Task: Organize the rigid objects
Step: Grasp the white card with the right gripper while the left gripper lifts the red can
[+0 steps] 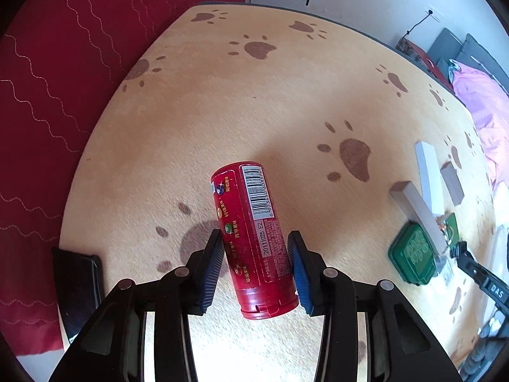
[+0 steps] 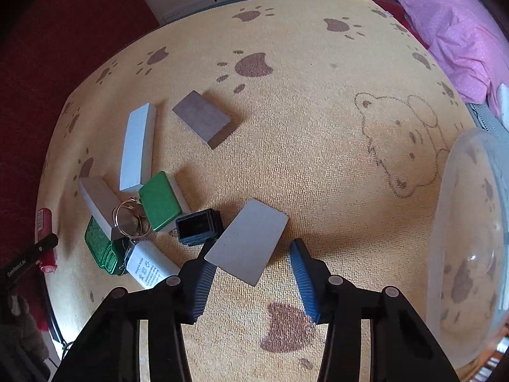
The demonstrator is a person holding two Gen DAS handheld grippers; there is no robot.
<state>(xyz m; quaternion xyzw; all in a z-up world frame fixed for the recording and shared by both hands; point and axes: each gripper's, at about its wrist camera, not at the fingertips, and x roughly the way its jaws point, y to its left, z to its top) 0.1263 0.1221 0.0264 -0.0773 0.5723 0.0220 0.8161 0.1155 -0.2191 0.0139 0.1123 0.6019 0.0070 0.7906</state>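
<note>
My left gripper (image 1: 257, 251) is shut on a red cylindrical tube (image 1: 253, 238) with a barcode label, held above the yellow paw-print mat (image 1: 222, 102). My right gripper (image 2: 251, 254) is open; a flat white card (image 2: 248, 242) lies tilted between its fingers, resting against the left pad (image 2: 206, 273) and apart from the right one. Left of it lies a pile: a small black-blue box (image 2: 198, 226), a green tin (image 2: 160, 202), a key ring (image 2: 130, 219), a white battery pack (image 2: 149, 267), a green case (image 2: 100, 248), white and grey blocks (image 2: 138, 148).
A clear plastic bowl (image 2: 470, 248) stands at the mat's right edge. A grey block (image 2: 203, 121) lies farther back. A black item (image 1: 79, 286) lies at the mat's left edge. Red carpet (image 1: 47, 95) lies left, pink bedding (image 2: 451, 25) right.
</note>
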